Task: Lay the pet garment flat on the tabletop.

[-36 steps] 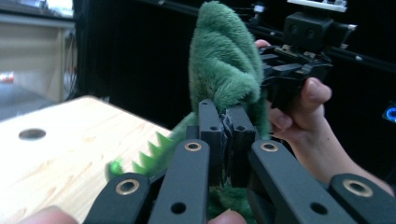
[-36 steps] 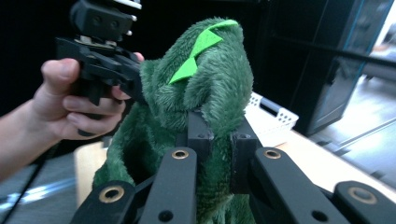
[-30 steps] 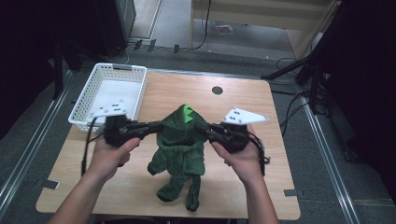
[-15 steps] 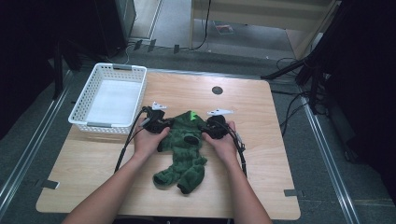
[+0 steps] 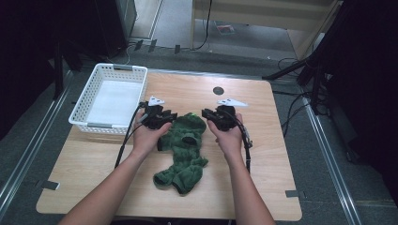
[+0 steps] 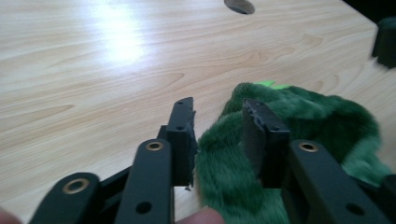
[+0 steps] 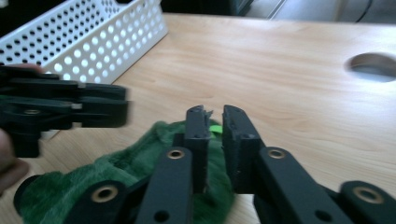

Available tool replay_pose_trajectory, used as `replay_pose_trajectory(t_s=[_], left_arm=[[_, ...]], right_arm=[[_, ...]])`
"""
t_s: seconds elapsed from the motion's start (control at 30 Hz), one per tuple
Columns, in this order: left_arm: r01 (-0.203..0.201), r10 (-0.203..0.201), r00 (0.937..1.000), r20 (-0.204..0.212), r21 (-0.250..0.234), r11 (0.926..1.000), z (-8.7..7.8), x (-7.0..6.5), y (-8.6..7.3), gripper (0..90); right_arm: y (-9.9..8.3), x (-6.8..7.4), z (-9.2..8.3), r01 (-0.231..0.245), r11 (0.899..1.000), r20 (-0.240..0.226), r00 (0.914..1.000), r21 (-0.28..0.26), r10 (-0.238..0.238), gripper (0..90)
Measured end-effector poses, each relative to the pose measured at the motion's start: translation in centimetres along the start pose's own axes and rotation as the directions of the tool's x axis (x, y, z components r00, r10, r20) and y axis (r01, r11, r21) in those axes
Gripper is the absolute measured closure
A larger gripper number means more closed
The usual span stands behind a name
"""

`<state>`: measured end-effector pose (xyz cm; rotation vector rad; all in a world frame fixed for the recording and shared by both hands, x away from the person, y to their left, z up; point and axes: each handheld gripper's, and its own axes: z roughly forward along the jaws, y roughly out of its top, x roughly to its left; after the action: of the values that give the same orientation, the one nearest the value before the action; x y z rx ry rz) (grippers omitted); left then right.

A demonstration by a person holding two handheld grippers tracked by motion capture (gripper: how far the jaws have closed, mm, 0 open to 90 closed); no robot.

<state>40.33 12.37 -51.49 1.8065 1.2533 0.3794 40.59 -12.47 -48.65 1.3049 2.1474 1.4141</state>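
High view gives you the whole layout: the wooden tabletop [image 5: 263, 154] fills the middle of the frame, the white basket [image 5: 89, 101] sits at its upper left corner, and the green plush garment [image 5: 185, 150] lies flat at the centre, its hood end toward the top of the frame and its legs trailing toward the bottom. It looks spread that way so the hood end can be worked from both sides, which would explain why your hands flank it. Your left gripper [image 5: 162, 117] sits at the garment's upper left edge, your right gripper [image 5: 213, 117] at its upper right. In the left gripper view the jaws have just been opening; they stand partly apart with a fold of green plush between them, and the pads no longer seem to press it, so that side reads as released. In the right gripper view the jaws have just been closing and are nearly together above the plush; whether they pinch any fabric you cannot tell.
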Motion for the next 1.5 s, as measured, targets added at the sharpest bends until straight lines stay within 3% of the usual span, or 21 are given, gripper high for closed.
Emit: replay_pose_trajectory(t_s=[0.07, 0.23, 0.37, 0.4, 0.53, 0.6, 0.63, 0.7, 0.8, 0.9, 0.97, 1.0, 1.07, 1.1, 1.17, 1.23, 1.3, 1.5], left_arm=[[-0.007, 0.007, 0.9999, 0.007, -0.003, 1.0, 0.8, -0.3, 0.0, 69.4], [-0.037, 0.034, 0.9989, 0.031, 0.095, 0.9948, 2.1, -0.4, -0.5, 74.0], [-0.047, 0.044, 0.9987, 0.026, 0.108, 0.9931, 2.6, -0.5, -0.9, 76.3], [-0.048, 0.045, 0.9985, 0.033, 0.111, 0.9927, 2.7, -0.5, -1.0, 77.0], [-0.084, 0.08, 0.9963, 0.031, 0.146, 0.9858, 3.5, -1.1, -1.4, 77.4], [-0.106, 0.104, 0.9944, 0.021, 0.14, 0.9845, 3.5, -1.4, -1.5, 76.6], [-0.103, 0.101, 0.9947, 0.019, 0.14, 0.9848, 3.5, -1.4, -1.5, 76.5], [-0.105, 0.104, 0.9945, 0.017, 0.132, 0.9856, 3.5, -1.5, -1.6, 76.8], [-0.104, 0.104, 0.9946, 0.012, 0.115, 0.9878, 3.5, -1.5, -1.8, 77.3], [-0.099, 0.098, 0.9951, 0.006, 0.108, 0.9893, 3.5, -1.4, -1.9, 78.3], [-0.085, 0.085, 0.9964, 0.003, 0.102, 0.9911, 3.6, -1.5, -1.9, 78.7], [-0.085, 0.085, 0.9964, 0.006, 0.106, 0.9907, 3.5, -1.4, -1.9, 79.0], [-0.077, 0.076, 0.9971, 0.005, 0.099, 0.9922, 3.6, -1.4, -2.0, 79.3], [-0.071, 0.07, 0.9975, 0.006, 0.097, 0.9928, 3.6, -1.3, -2.0, 79.9], [-0.061, 0.061, 0.9981, 0.008, 0.101, 0.993, 3.5, -1.1, -1.9, 81.9], [-0.051, 0.051, 0.9987, 0.007, 0.098, 0.9939, 3.5, -0.9, -2.0, 84.1], [-0.049, 0.049, 0.9988, 0.0, 0.092, 0.9946, 3.6, -0.9, -2.0, 85.1], [-0.06, 0.063, 0.9976, -0.029, 0.089, 0.9942, 3.7, -1.1, -1.9, 85.1]], right_arm=[[-0.5, 0.6, 1.7, 0.006, 0.999, -0.012, 0.9999, 0.038, -0.006, 84.6], [-2.3, 0.6, 4.1, 0.027, 0.983, 0.044, 0.9984, 0.184, -0.036, 87.0], [-2.8, -0.6, 4.3, 0.018, 0.978, 0.084, 0.9958, 0.208, -0.037, 88.6], [-3.1, -1.0, 4.6, 0.03, 0.973, 0.098, 0.9937, 0.23, -0.054, 89.1], [-3.3, -1.1, 4.9, 0.044, 0.974, 0.087, 0.9941, 0.222, -0.065, 89.5], [-3.1, -1.0, 4.6, 0.046, 0.974, 0.09, 0.9937, 0.221, -0.067, 83.9], [-3.0, -0.8, 4.2, 0.04, 0.978, 0.076, 0.9955, 0.205, -0.057, 80.6], [-2.5, -0.2, 2.3, 0.033, 0.99, 0.005, 0.9994, 0.139, -0.034, 76.5], [-2.1, 1.8, -1.5, 0.081, 0.994, -0.091, 0.993, 0.07, -0.075, 72.2], [-2.6, 3.8, -4.3, 0.129, 0.991, -0.196, 0.9731, 0.03, -0.121, 60.7], [-3.2, 5.1, -4.4, 0.191, 0.979, -0.225, 0.9591, 0.067, -0.172, 55.2], [-3.6, 5.7, -4.1, 0.228, 0.969, -0.197, 0.9585, 0.092, -0.206, 56.0], [-4.2, 6.2, -3.2, 0.277, 0.951, -0.098, 0.9591, 0.139, -0.266, 67.1], [-4.5, 6.0, -2.9, 0.272, 0.95, -0.062, 0.9621, 0.155, -0.266, 74.2], [-4.7, 5.2, -3.0, 0.238, 0.958, 0.005, 0.9702, 0.159, -0.242, 83.2], [-5.1, 4.0, -3.7, 0.191, 0.971, 0.04, 0.9793, 0.144, -0.198, 85.4], [-5.8, 2.8, -4.4, 0.156, 0.978, 0.078, 0.9827, 0.137, -0.168, 86.0], [-8.8, -0.1, -5.5, 0.084, 0.978, 0.138, 0.9841, 0.188, -0.111, 85.3]])
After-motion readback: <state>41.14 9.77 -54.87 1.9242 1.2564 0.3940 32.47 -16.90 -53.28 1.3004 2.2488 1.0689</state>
